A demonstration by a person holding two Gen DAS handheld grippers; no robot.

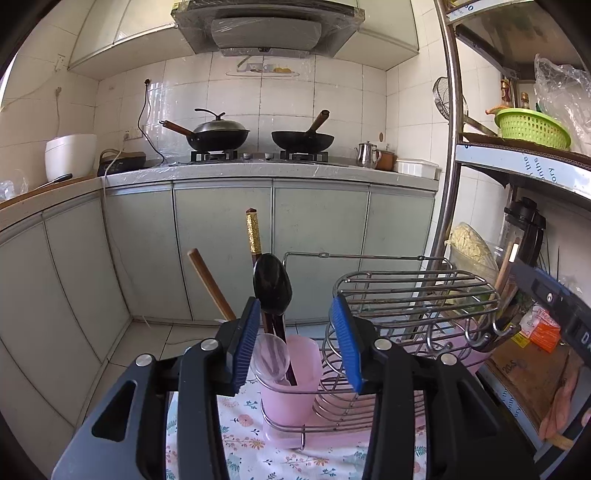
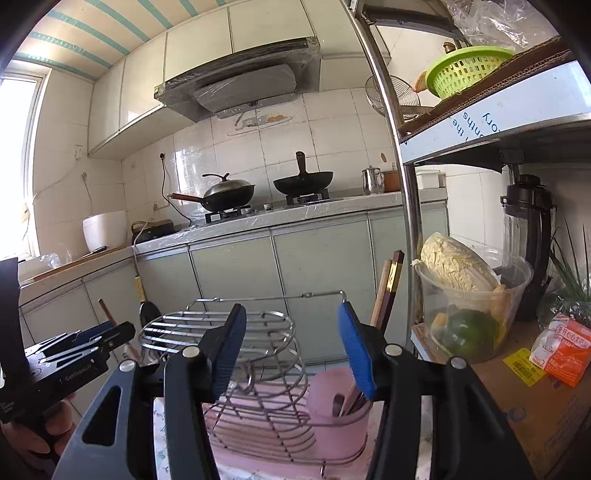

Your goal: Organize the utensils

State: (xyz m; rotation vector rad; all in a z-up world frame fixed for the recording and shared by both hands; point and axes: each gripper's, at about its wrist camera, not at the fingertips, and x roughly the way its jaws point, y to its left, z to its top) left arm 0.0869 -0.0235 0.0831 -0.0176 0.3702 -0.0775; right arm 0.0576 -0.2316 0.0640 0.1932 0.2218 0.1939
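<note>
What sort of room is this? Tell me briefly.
A home kitchen, most likely: two black woks on a gas hob, a grey range hood above them, and a wire dish rack with pink plastic utensil cups.

Wire rack [image 1: 413, 295] — beside pink cup [image 1: 291, 384]

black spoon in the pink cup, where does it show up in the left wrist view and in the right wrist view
Left wrist view: the black spoon stands bowl-up at centre, rising from the left-hand pink cup, just past the left tool's left pad.
Right wrist view: the black spoon is only a dark bowl at lower left, behind the wire rack's left end.
Shared landmark: the wire rack, to the spoon's right in both.
</note>
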